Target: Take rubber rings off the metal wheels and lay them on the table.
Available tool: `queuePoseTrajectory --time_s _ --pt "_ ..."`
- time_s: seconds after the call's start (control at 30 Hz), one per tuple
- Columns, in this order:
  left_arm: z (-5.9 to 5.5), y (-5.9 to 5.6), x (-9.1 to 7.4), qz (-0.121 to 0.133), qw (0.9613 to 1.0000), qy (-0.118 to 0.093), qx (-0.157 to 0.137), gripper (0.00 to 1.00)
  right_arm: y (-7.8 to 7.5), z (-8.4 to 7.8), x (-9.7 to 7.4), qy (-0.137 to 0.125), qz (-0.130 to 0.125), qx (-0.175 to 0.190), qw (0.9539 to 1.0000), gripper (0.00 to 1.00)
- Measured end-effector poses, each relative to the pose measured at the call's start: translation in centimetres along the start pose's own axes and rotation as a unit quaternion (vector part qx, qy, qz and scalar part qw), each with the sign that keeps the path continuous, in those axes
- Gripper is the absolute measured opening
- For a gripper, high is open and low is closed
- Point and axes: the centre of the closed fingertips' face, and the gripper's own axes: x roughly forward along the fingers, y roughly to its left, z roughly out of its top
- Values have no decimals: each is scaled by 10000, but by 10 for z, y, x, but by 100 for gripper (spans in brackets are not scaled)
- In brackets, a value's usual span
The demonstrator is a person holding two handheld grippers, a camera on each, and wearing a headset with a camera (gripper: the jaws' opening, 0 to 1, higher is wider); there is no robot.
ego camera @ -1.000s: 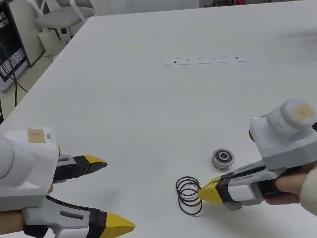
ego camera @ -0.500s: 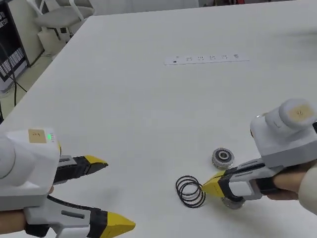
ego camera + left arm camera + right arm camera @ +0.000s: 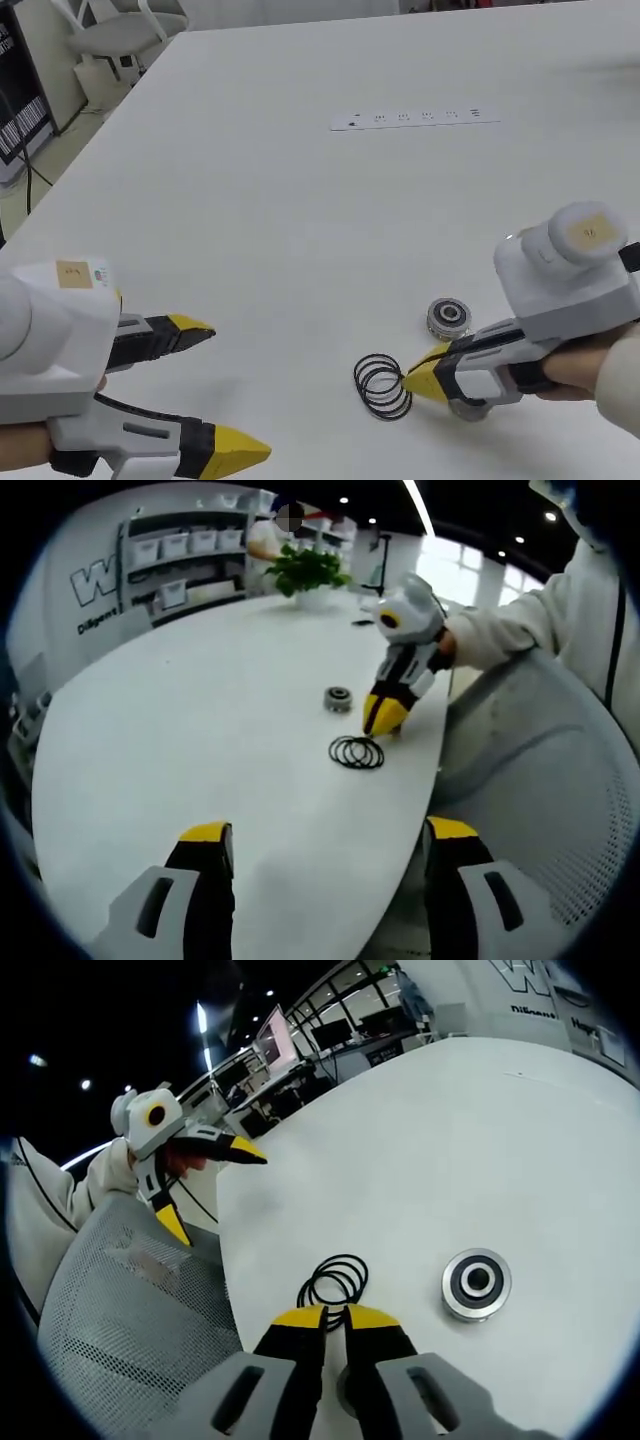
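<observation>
Holds the right gripper [image 3: 415,380] low over the white counter [image 3: 300,200], jaws together, yellow tips right at the edge of a loose pile of black rings [image 3: 383,385] lying flat. Shows one wheel [image 3: 449,316] flat on the counter just beyond the rings, apart from them. Holds the left gripper [image 3: 232,390] well off to the left, jaws wide apart.

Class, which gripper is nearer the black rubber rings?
Right. The right gripper has its tips just beside the rubber rings; the left gripper hangs far off over the table.
</observation>
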Motion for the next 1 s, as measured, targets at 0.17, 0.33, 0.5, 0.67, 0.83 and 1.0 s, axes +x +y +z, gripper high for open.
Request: queuePoseTrajectory --time_s 0.17,0.33,0.5,0.67,0.83,1.0 --pt "0 0 0 -4 10000 8 14 79 1 0 -1 6 -42 -62 10000 5" --pt "0 1 -1 24 10000 3 18 79 -1 7 -8 -150 -95 -91 9998 6" --pt "1 2 -2 53 10000 -7 28 79 -2 14 -15 -274 -144 -305 9991 9" --pt "2 3 -4 85 10000 -32 20 80 -2 26 -25 -440 -273 -693 9962 14" --pt "4 2 -7 86 9999 -28 60 80 -7 35 -37 -601 -361 -788 9944 19" --pt "9 4 -12 137 9998 -95 48 82 -12 55 -54 -1035 -406 -596 9920 23"
